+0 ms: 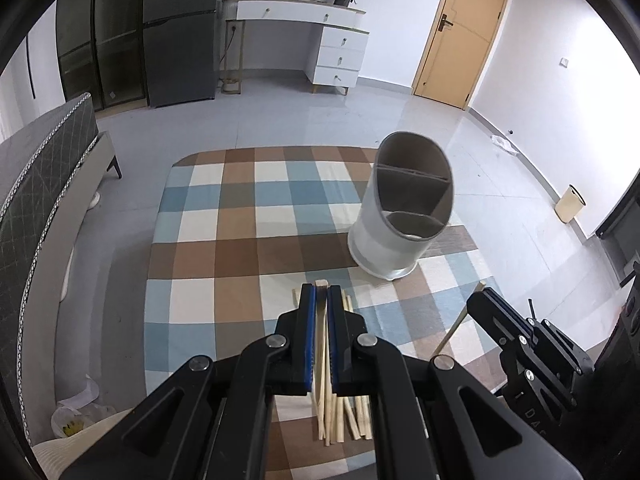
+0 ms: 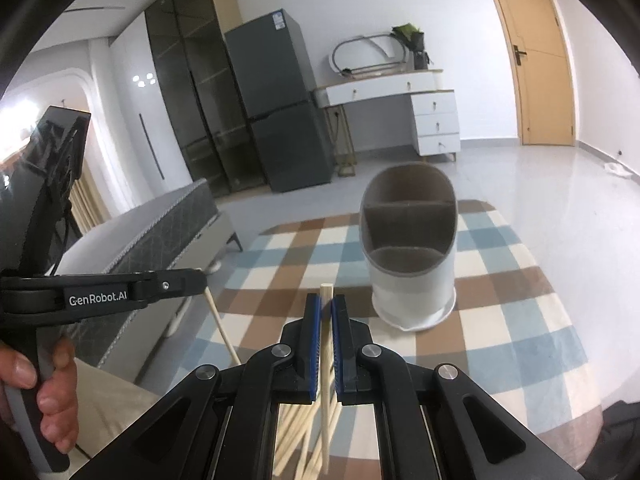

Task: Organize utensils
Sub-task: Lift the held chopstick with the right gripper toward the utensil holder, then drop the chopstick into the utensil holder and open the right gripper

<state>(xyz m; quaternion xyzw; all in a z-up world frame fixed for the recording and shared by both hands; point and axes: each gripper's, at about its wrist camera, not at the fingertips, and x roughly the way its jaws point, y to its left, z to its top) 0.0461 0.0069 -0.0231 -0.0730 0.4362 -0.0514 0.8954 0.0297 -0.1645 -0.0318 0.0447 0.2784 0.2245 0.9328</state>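
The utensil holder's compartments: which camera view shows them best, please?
The right wrist view: the utensil holder stands nearly straight ahead, with its dividers and all the openings facing the camera. In the left wrist view the utensil holder sits off to the right and looks tilted, though its dividers still show.

1. The left tongs (image 1: 320, 300) are clamped on one wooden chopstick (image 1: 320, 344), just this side of the utensil holder (image 1: 404, 216).
2. The holder, white with grey compartments, stands upright on the checked bench (image 1: 224, 240).
3. Loose chopsticks (image 1: 344, 420) lie under the tongs.
4. The right tongs (image 1: 486, 300) grip another chopstick (image 1: 456, 326), right of the holder.
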